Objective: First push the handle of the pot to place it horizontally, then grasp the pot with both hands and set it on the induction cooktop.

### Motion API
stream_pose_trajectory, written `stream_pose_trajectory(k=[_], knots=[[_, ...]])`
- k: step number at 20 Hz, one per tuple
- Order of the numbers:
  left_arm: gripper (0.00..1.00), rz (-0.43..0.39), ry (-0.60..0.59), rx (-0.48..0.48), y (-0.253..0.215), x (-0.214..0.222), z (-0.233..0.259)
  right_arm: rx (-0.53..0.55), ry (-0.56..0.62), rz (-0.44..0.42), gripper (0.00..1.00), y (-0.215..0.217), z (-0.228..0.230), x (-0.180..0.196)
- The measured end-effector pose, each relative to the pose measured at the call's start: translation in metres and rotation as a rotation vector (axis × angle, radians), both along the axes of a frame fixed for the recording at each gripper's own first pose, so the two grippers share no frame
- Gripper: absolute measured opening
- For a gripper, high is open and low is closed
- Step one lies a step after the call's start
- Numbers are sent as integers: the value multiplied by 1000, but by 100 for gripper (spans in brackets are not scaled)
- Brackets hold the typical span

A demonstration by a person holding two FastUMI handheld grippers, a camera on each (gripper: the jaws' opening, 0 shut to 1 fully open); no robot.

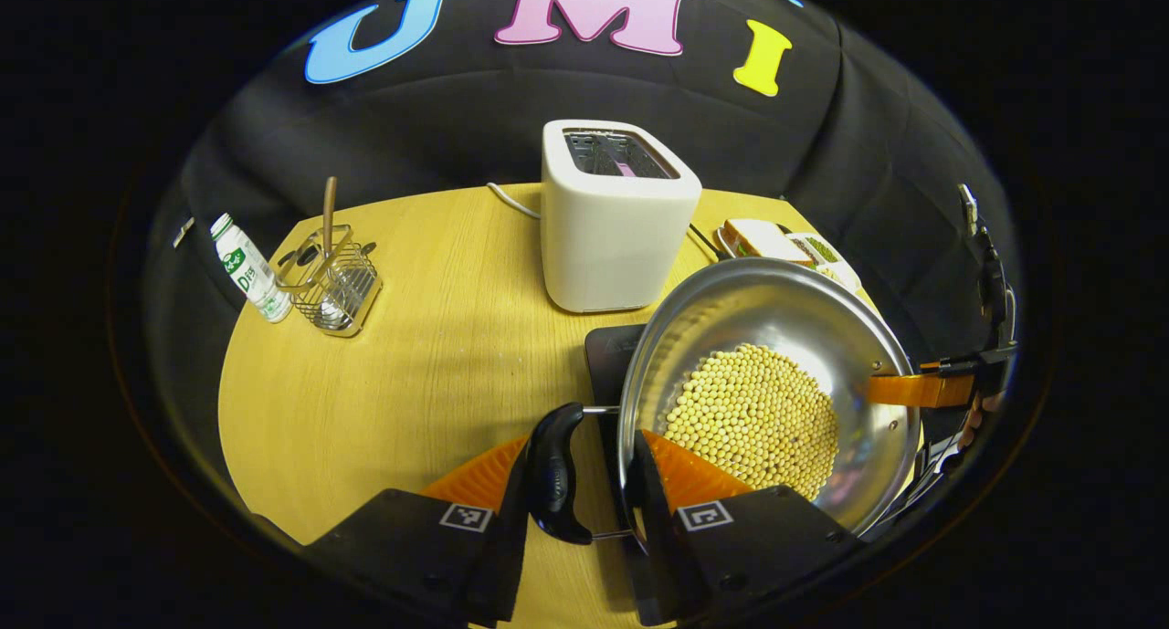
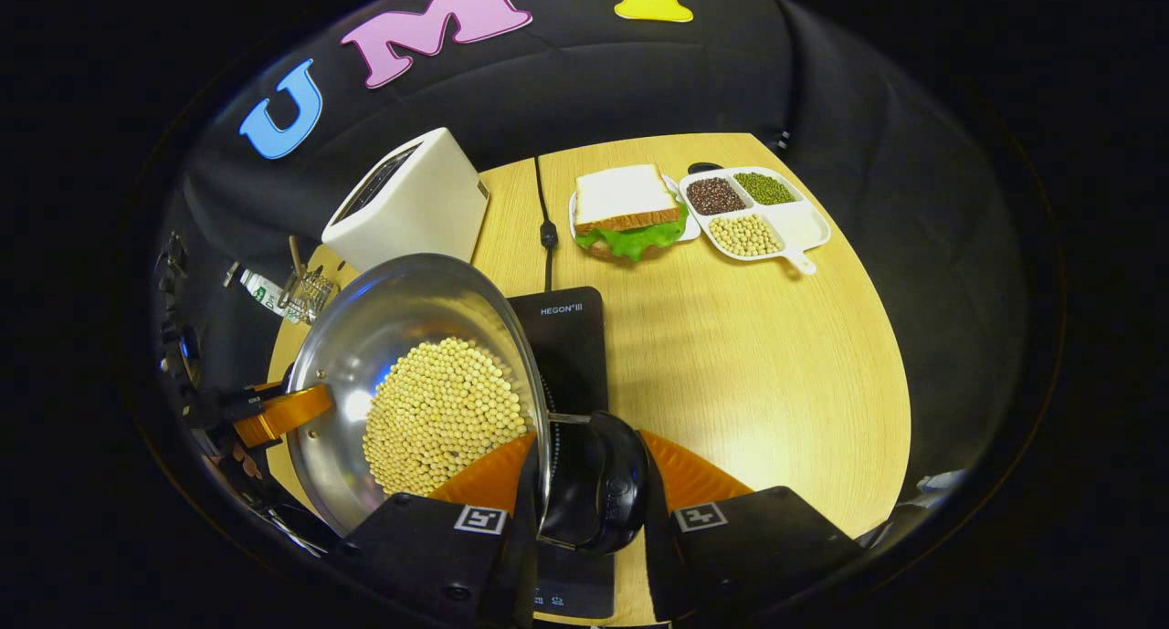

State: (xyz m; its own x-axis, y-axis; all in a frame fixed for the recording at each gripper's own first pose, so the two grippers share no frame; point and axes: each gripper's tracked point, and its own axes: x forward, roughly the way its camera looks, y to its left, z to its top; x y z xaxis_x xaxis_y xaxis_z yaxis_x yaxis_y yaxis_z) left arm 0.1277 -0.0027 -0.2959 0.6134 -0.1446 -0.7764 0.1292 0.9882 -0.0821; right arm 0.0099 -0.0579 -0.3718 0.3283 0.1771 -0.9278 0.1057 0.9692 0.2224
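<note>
Two tools hold the pot (image 1: pixel 776 382) from opposite sides: the left tool (image 1: pixel 589 483) is clenched on one black side handle (image 1: pixel 555 472) in the left gripper view, and the right tool (image 2: pixel 584 487) is clenched on the other black handle (image 2: pixel 598 483) in the right gripper view, each handle sitting between its tool's two fingers. The steel pot carries a heap of pale round beans (image 2: pixel 443 414) and sits tilted over the black induction cooktop (image 2: pixel 566 337); whether its base touches the cooktop is hard to tell from these angles. Behind it on the yellow desk (image 2: pixel 758 364) stand a white toaster (image 1: pixel 616 214), a wire rack (image 1: pixel 333 282) and a small bottle (image 1: pixel 248 268). Farther right lie a sandwich (image 2: pixel 630 209) on a plate and a divided tray (image 2: pixel 758 214) of beans, well apart from the pot.
</note>
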Motion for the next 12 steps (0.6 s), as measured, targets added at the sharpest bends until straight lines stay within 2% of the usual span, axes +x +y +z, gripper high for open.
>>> stream_pose_trajectory(k=[3, 4, 5, 6, 7, 8, 9, 10, 11, 12], knots=[[59, 6, -4, -12, -1, 2, -3, 6, 5, -7, 51, 0, -2, 1], [59, 11, -3, -10, 0, 1, -3, 11, 6, -7, 48, 0, -1, 2], [60, 13, -3, -10, 0, 2, -4, 12, 7, -4, 54, 1, -2, 2], [60, 14, -2, -11, -1, 2, -4, 8, 17, 3, 54, 1, -2, -1], [63, 17, 1, -6, 1, 1, -4, -15, 26, 11, 60, -2, -5, -6], [65, 25, -2, 6, 3, 2, -5, -41, 26, 24, 72, -7, -6, -7], [71, 36, -4, 26, 7, 2, -7, -66, 14, 35, 83, -10, -11, -9], [77, 43, -10, 36, 9, 2, -6, -78, -6, 38, 100, -12, -3, -7], [92, 49, -18, 33, 9, 1, -5, -81, -34, 37, 99, -12, 1, -4], [96, 53, -26, 22, 8, -1, -1, -85, -64, 33, 99, -13, 9, -2]])
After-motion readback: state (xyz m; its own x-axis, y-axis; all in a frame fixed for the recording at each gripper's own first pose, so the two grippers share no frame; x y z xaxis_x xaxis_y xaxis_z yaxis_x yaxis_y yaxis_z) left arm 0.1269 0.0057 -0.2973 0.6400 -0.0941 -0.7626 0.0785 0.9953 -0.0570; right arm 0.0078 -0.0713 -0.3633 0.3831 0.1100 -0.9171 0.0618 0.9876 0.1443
